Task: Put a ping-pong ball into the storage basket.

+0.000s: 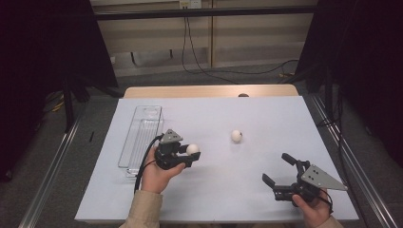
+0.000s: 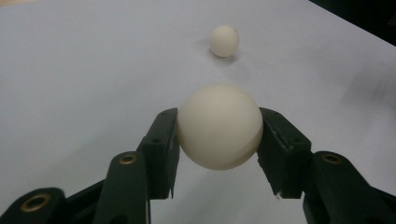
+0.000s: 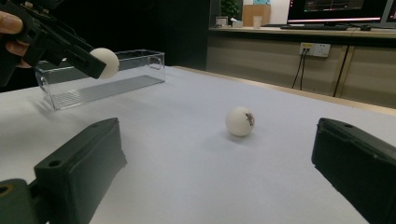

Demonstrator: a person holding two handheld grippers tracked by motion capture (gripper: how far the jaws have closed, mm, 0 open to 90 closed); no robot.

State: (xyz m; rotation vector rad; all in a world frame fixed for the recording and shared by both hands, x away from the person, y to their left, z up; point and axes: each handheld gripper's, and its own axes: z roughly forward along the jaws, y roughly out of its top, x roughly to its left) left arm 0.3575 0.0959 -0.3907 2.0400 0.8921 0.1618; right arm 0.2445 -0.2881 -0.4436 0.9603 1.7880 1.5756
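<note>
My left gripper (image 1: 192, 151) is shut on a white ball (image 2: 219, 126), held just above the white table cover; the same held ball (image 3: 105, 62) appears at the upper left of the right gripper view. A second white ball (image 1: 236, 136) with a dark mark lies loose on the cover, further right and away from me; it is also in the left gripper view (image 2: 224, 40) and the right gripper view (image 3: 240, 121). My right gripper (image 1: 276, 169) stands open near the front right, jaws wide apart with nothing between them.
A clear plastic tray (image 1: 140, 136) lies lengthwise at the left of the white cover (image 1: 266, 114), just left of my left hand. The wooden table edge (image 1: 209, 90) runs along the back. Cables trail on the floor behind.
</note>
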